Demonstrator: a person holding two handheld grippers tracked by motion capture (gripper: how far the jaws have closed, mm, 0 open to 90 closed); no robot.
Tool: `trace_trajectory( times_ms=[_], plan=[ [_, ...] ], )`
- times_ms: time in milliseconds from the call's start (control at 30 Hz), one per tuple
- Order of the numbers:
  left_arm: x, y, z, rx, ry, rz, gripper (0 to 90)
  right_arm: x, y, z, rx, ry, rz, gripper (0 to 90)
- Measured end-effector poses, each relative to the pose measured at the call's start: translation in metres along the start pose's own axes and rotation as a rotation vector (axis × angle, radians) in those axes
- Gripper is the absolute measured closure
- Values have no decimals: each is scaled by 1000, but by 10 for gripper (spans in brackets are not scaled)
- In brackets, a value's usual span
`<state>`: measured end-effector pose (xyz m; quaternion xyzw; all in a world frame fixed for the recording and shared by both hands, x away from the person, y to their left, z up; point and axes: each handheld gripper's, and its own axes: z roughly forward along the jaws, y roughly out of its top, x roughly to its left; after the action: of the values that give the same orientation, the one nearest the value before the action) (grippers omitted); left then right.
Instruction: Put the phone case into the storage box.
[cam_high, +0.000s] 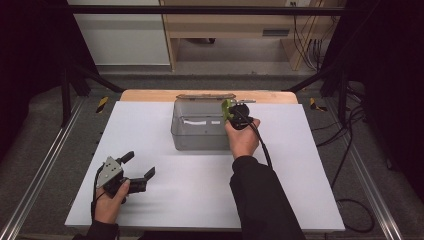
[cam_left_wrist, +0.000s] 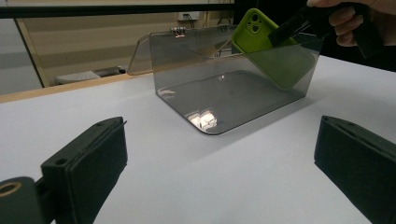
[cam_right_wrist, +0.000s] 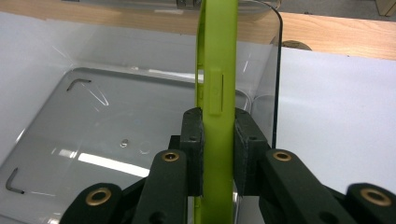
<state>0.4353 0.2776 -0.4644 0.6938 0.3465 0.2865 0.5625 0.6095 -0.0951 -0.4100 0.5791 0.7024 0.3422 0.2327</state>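
Observation:
A lime-green phone case (cam_right_wrist: 215, 84) is clamped edge-on between the jaws of my right gripper (cam_right_wrist: 217, 144), which is shut on it. In the high view that gripper (cam_high: 235, 112) holds the case (cam_high: 227, 107) at the right end of a clear plastic box (cam_high: 197, 127). The left gripper view shows the case (cam_left_wrist: 275, 46) tilted, its lower part inside the box (cam_left_wrist: 224, 93) and its camera end above the rim. My left gripper (cam_high: 136, 170) rests open near the table's front left, with nothing between its black pads (cam_left_wrist: 91, 163).
The box's clear lid (cam_high: 206, 95) stands open at the back, over the table's wooden edge (cam_high: 150, 95). A white sheet (cam_high: 175, 200) covers the table. Black frame posts and cables flank both sides.

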Motion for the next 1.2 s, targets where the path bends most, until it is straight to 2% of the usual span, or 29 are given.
trace_trajectory(
  times_ms=[933,1067,1200],
  plan=[
    [-1,0,1,4,-7,8,24,-1,1,4,-1,9,-2,764],
    [-1,0,1,5,-8,8,25,-1,1,4,-10,11,-12,730],
    [-2,0,1,5,-10,10,25,2,0,5,-17,-7,-35,720]
  ],
)
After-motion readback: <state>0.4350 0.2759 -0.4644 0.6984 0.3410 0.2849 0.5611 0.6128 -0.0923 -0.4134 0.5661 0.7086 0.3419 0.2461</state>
